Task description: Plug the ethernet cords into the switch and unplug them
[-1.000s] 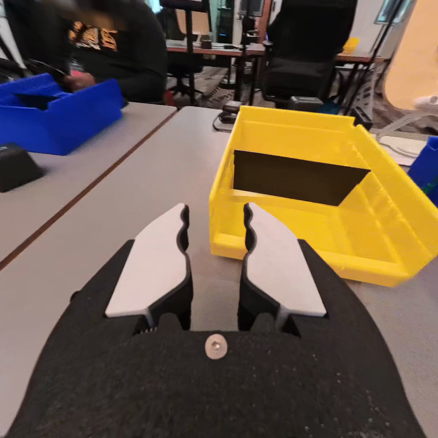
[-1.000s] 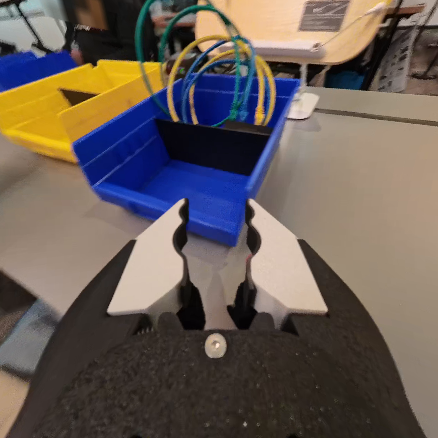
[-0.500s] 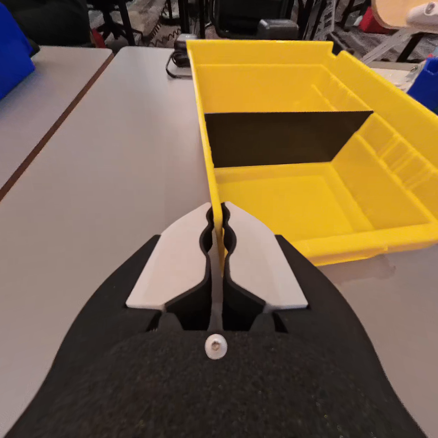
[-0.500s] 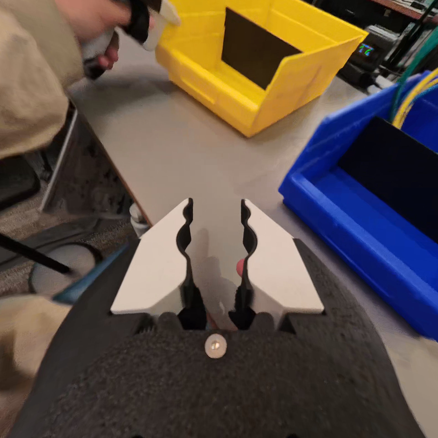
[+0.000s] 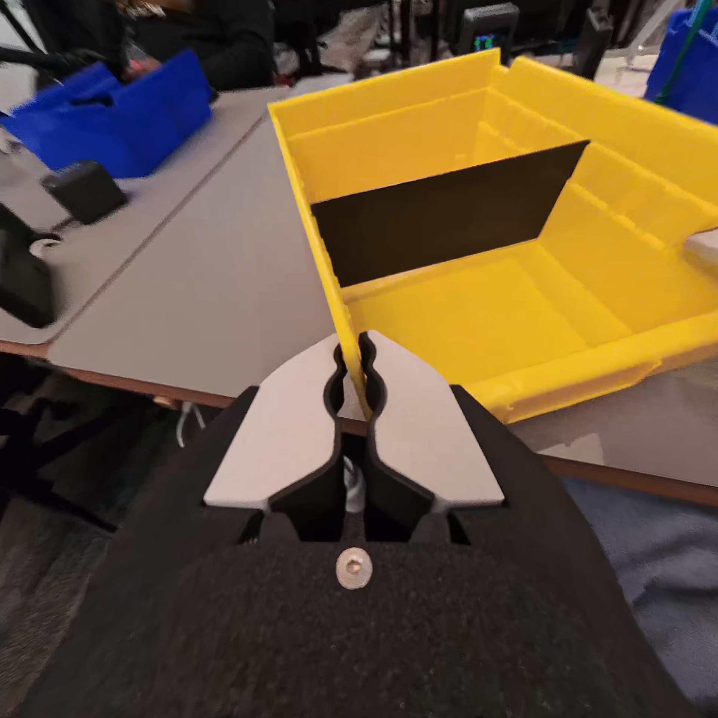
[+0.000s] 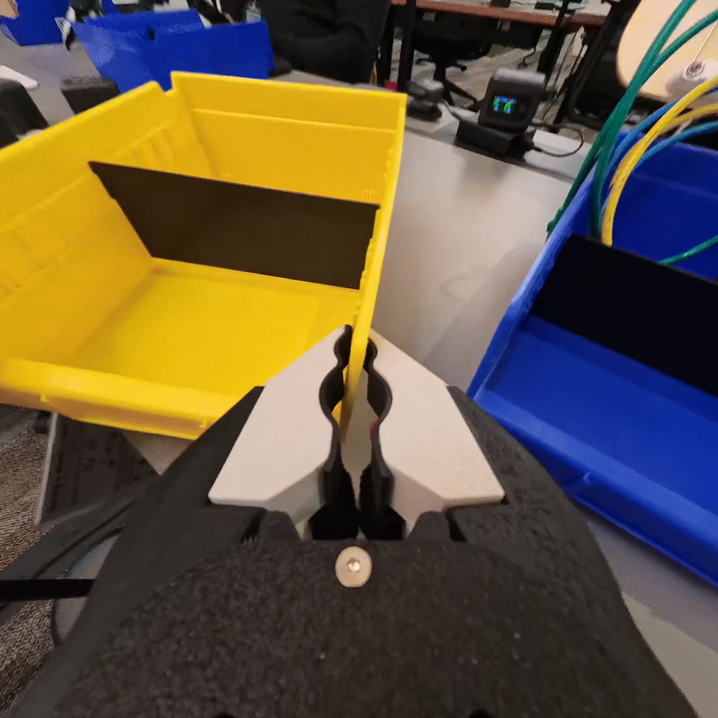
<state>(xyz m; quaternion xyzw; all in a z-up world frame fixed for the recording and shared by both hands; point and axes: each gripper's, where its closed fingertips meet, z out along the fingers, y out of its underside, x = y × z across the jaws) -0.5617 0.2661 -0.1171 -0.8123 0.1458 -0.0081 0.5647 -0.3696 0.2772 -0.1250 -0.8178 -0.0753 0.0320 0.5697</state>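
Right gripper [image 6: 356, 345] clamped on yellow bin [image 6: 299, 128] wall

The blue bin [image 6: 606, 408] ran off the frame's right edge, the cables [image 6: 621, 163] left at top right, and the far blue bin [image 5: 116, 116] at upper left was blurred.

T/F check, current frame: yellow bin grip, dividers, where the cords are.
1. Both tongs are shut on side walls of the yellow bin. True: the left tongs pinch its left wall, the right tongs its right wall.
2. The yellow bin holds ethernet cords. False: it looks empty apart from a black divider.
3. Green, yellow and blue cords rise from the blue bin. True.
4. The blue bin sits left of the yellow bin in the right wrist view. False: it sits to the right.
5. A switch is plainly visible. False: none shows.
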